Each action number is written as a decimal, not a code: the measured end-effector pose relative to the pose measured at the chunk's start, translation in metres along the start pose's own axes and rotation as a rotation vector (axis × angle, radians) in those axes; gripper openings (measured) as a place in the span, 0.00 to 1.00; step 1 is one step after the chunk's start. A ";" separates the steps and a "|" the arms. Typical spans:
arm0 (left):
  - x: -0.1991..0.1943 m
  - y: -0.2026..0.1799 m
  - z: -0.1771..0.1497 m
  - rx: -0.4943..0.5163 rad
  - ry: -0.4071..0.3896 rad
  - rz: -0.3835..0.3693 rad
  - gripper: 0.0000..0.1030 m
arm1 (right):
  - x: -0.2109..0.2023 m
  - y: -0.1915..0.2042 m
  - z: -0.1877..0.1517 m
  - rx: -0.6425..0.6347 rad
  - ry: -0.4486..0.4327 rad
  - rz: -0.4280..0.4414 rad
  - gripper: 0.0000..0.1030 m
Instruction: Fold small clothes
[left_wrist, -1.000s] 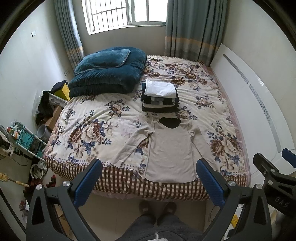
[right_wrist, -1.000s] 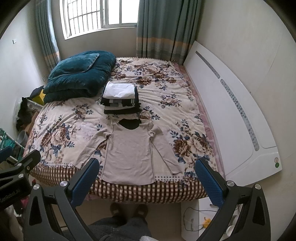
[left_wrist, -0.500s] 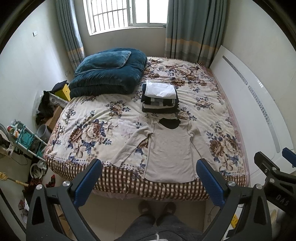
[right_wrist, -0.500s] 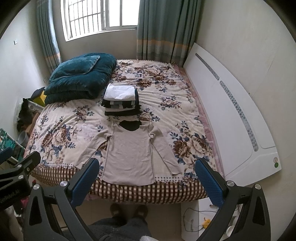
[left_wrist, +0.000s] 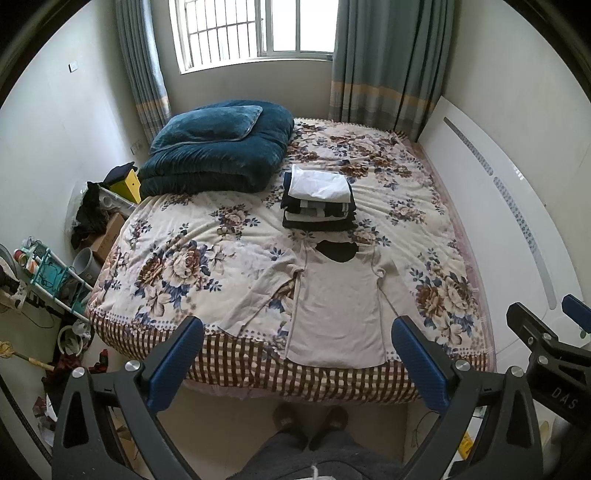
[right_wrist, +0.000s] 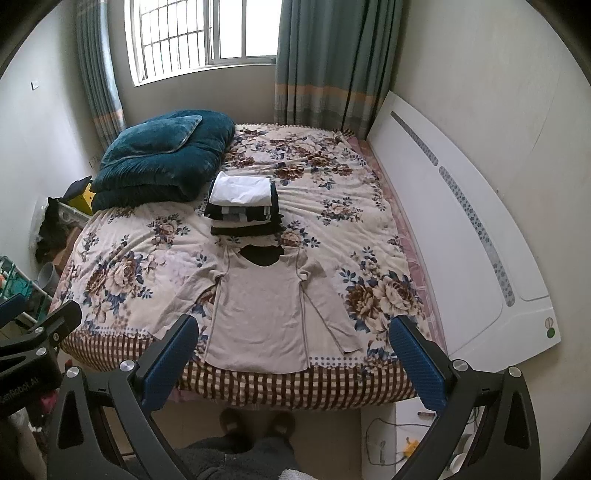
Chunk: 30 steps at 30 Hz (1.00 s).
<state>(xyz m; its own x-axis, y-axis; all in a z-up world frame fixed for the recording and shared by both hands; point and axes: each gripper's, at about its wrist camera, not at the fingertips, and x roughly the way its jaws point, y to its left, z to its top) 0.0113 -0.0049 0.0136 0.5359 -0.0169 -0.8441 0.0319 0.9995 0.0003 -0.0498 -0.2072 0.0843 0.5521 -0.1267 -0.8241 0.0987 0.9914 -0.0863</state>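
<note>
A beige long-sleeved shirt (left_wrist: 338, 302) lies flat on the floral bed, neck away from me, hem at the near edge; it also shows in the right wrist view (right_wrist: 258, 306). Its sleeves are spread to both sides. Behind it stands a stack of folded clothes (left_wrist: 319, 199), also in the right wrist view (right_wrist: 243, 208), with a white piece on top. My left gripper (left_wrist: 297, 365) is open and empty, held high in front of the bed. My right gripper (right_wrist: 291, 363) is open and empty at the same height.
A folded teal quilt with a pillow (left_wrist: 218, 147) sits at the bed's far left. A white headboard (right_wrist: 461, 229) runs along the right. Clutter, a rack (left_wrist: 48, 273) and boxes fill the floor at left. My feet (left_wrist: 310, 417) stand before the bed's checked edge.
Both grippers have drifted slightly, so the bed sits a little lower in both views. Nothing on the bed has moved. Both stay open.
</note>
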 end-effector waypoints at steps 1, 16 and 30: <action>0.000 0.000 0.001 0.000 0.000 0.000 1.00 | 0.000 0.000 -0.003 0.002 -0.002 0.001 1.00; -0.005 -0.007 0.003 -0.001 -0.008 -0.004 1.00 | -0.003 -0.001 -0.006 0.002 -0.012 0.001 1.00; -0.007 -0.012 0.010 -0.005 -0.014 -0.006 1.00 | 0.000 -0.003 0.001 0.002 -0.020 0.003 1.00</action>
<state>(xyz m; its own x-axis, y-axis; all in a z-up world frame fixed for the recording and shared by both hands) 0.0155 -0.0167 0.0244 0.5477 -0.0229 -0.8363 0.0308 0.9995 -0.0072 -0.0494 -0.2099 0.0855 0.5690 -0.1242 -0.8129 0.0984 0.9917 -0.0826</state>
